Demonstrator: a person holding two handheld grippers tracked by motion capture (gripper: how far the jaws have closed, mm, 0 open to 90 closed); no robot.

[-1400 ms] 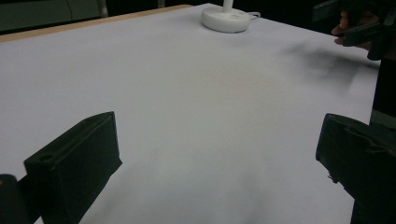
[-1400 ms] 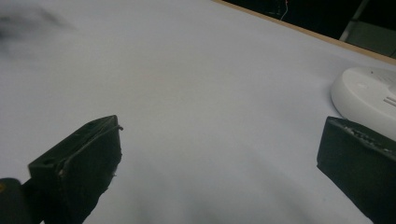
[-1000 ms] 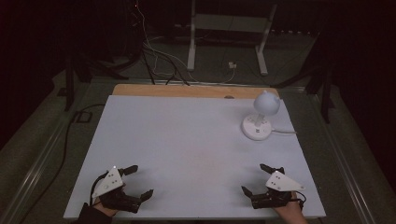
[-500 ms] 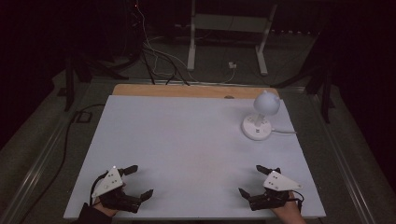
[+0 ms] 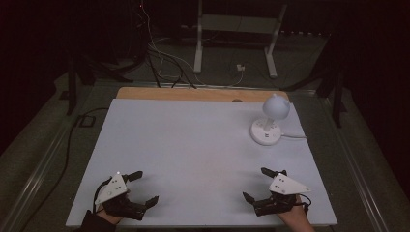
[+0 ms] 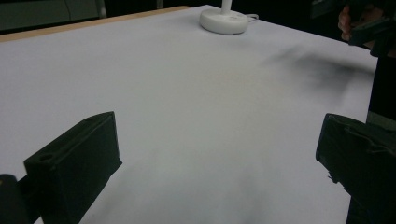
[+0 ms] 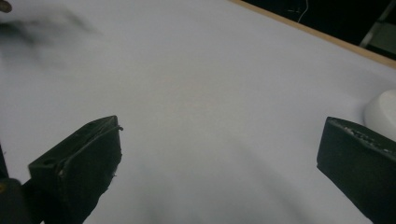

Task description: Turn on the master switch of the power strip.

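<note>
- The white table (image 5: 193, 145) takes up most of the high view; a strip of bare wood edge (image 5: 193, 93) runs along its 12 o'clock side, and dark floor with cables and a white stand lies beyond.
- A small white lamp (image 5: 269, 121) with a round base and a globe-shaped head stands on the table toward 2 o'clock; a thin white cord leaves the base toward 3 o'clock. Its base also appears at the top of the left gripper view (image 6: 223, 21) and at the right edge of the right gripper view (image 7: 380, 109).
- The left gripper (image 5: 143, 187) sits at about 7 o'clock, close to the near edge, held in a hand. Its jaws are spread wide with nothing between them; bare table shows in the gap (image 6: 219, 154).
- The right gripper (image 5: 257, 184) sits at about 5 o'clock, well apart from the lamp, held in a hand (image 5: 292, 220). Its jaws too are spread wide and grasp nothing (image 7: 219, 154).
</note>
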